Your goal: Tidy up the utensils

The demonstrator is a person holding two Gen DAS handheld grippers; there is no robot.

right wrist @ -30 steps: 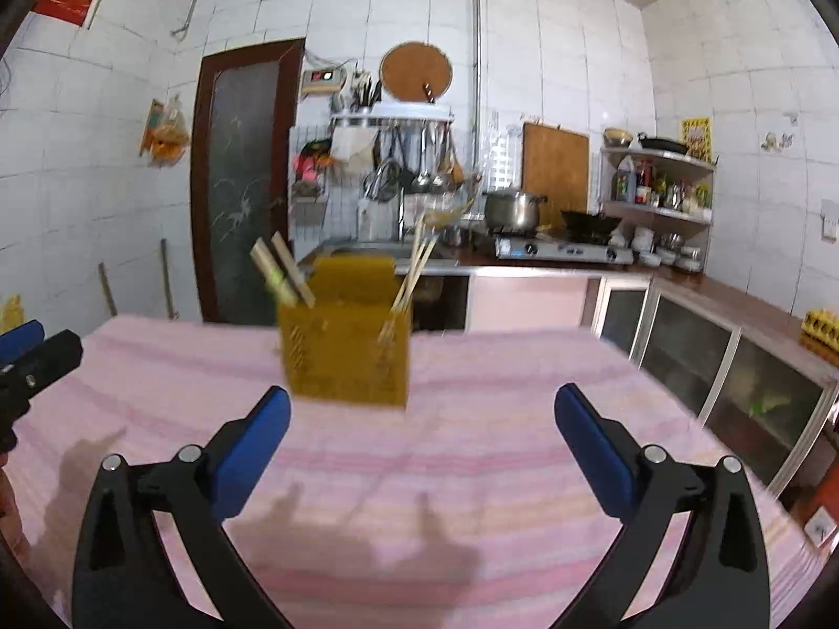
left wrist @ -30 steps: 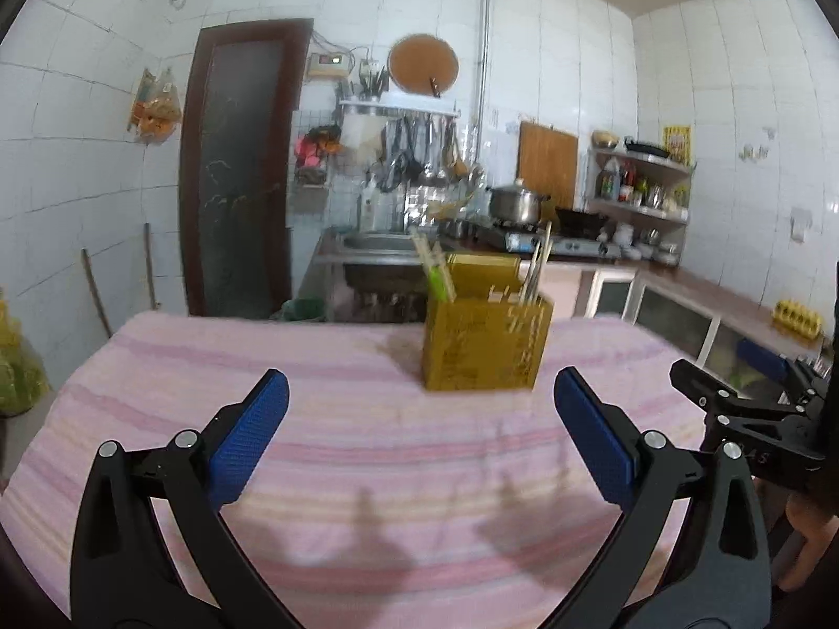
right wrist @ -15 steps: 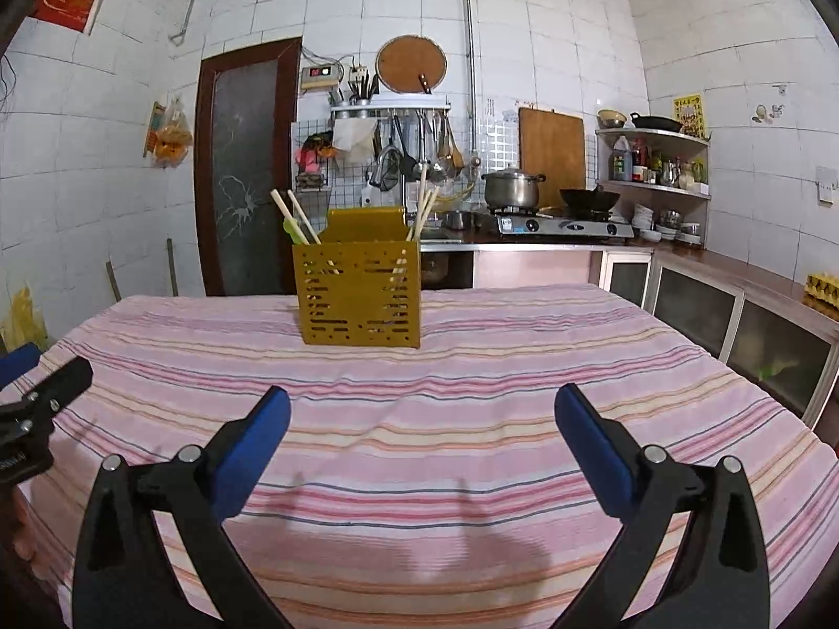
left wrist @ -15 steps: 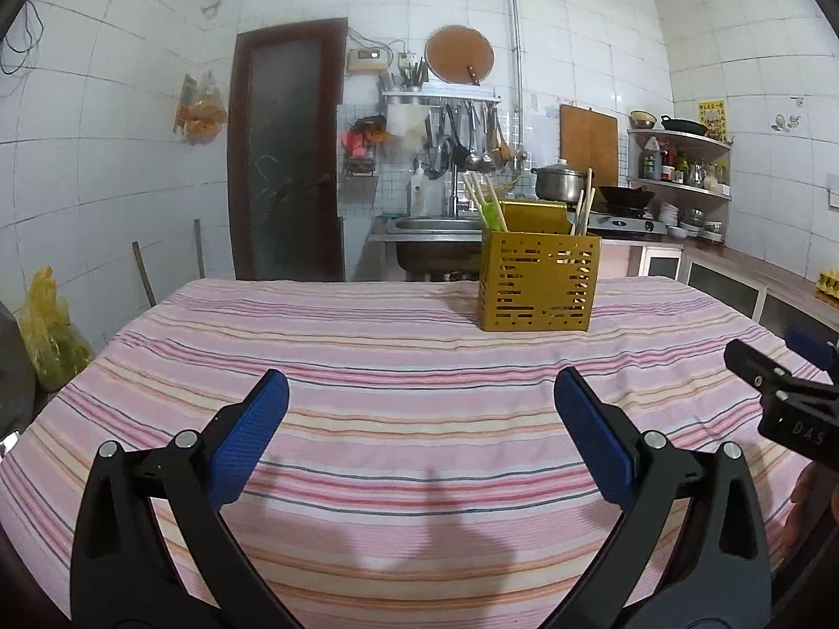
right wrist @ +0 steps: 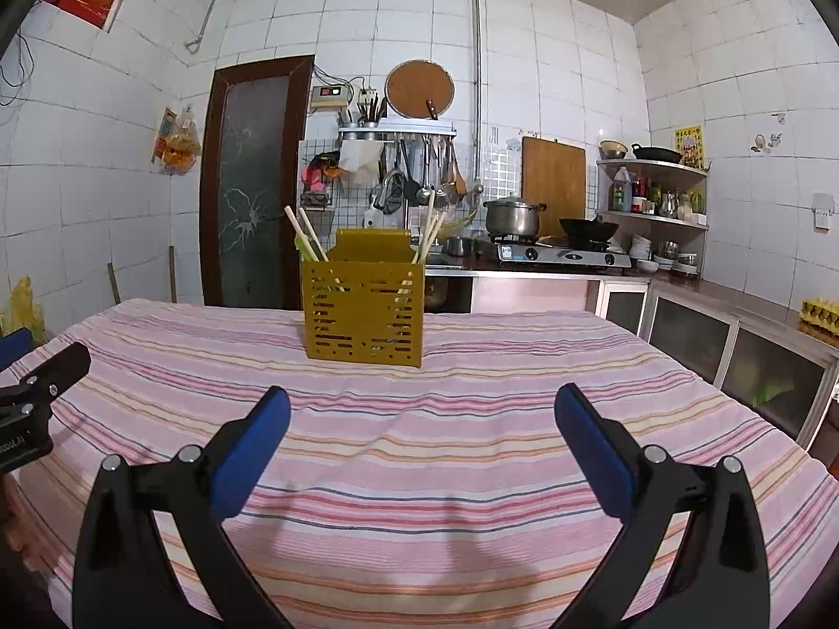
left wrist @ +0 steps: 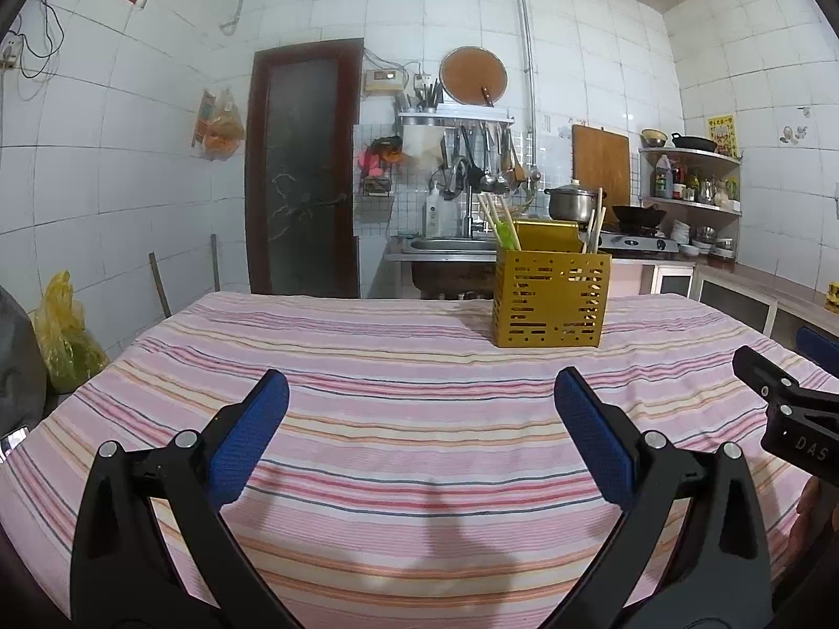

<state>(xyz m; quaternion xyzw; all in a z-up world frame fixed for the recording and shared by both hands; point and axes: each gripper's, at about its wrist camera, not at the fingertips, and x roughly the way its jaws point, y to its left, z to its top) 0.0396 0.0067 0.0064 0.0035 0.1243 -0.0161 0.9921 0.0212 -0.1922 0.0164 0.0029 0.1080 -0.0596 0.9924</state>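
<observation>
A yellow slotted utensil holder (left wrist: 550, 301) (right wrist: 364, 309) stands upright on the far half of a table under a pink striped cloth (left wrist: 419, 419) (right wrist: 445, 419). Wooden chopsticks (left wrist: 493, 220) (right wrist: 307, 236) and a green-handled utensil (left wrist: 507, 235) lean out of its left side, with more chopsticks (left wrist: 595, 228) (right wrist: 431, 233) on its right. My left gripper (left wrist: 419, 414) is open and holds nothing, low over the near cloth. My right gripper (right wrist: 422, 419) is open too, also well short of the holder. Each gripper's black frame shows at the edge of the other's view.
Behind the table are a sink (left wrist: 451, 246), a rack of hanging ladles (right wrist: 419, 178), a stove with a steel pot (right wrist: 514, 217) and a wok (right wrist: 587, 230), and a dark door (left wrist: 301, 167). Cabinets (right wrist: 734, 346) line the right wall. A yellow bag (left wrist: 68, 335) sits at the left.
Both cameras have pulled back and levelled, so the holder now looks farther off and sharp instead of blurred. Both grippers stay open and empty.
</observation>
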